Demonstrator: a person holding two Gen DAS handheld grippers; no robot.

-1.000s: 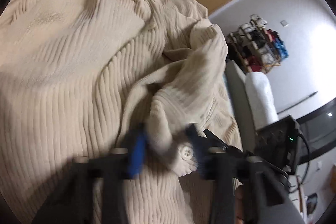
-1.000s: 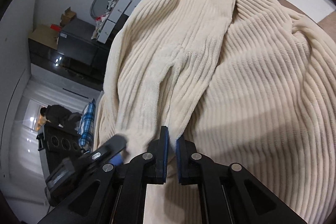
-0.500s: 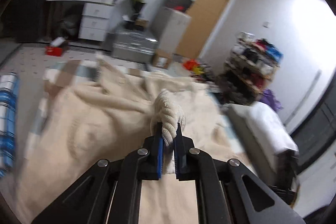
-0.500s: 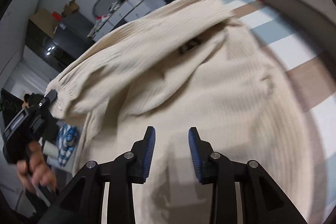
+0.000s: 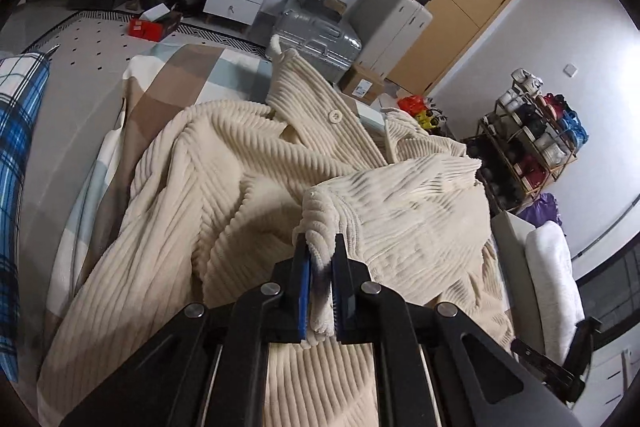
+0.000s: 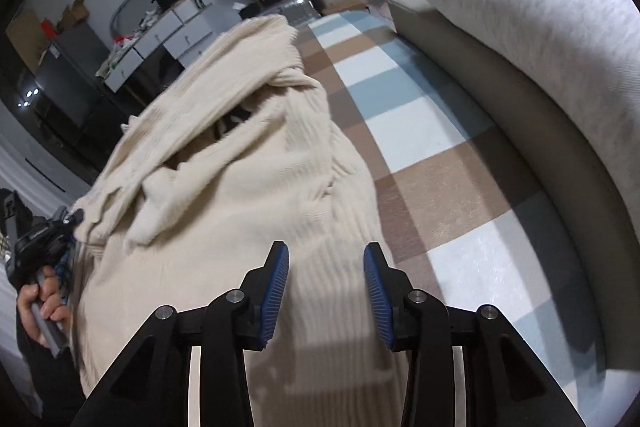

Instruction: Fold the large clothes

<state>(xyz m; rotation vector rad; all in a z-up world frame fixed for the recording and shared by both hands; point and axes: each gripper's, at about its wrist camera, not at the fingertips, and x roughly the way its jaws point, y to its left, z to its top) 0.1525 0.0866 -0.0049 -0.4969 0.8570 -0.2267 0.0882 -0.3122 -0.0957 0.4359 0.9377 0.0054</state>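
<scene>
L gripper [image 5: 321, 259] pinches cardigan [image 5: 224, 187] cuff – R gripper [image 6: 326, 267] opening.

The right gripper [image 6: 326, 291] hangs over the cream ribbed cardigan [image 6: 240, 195] on the checked bedspread [image 6: 420, 155], its fingers [image 6: 276, 287] opening with nothing between them. At the left, a hand [image 6: 40, 307] grips the other gripper's handle.
</scene>
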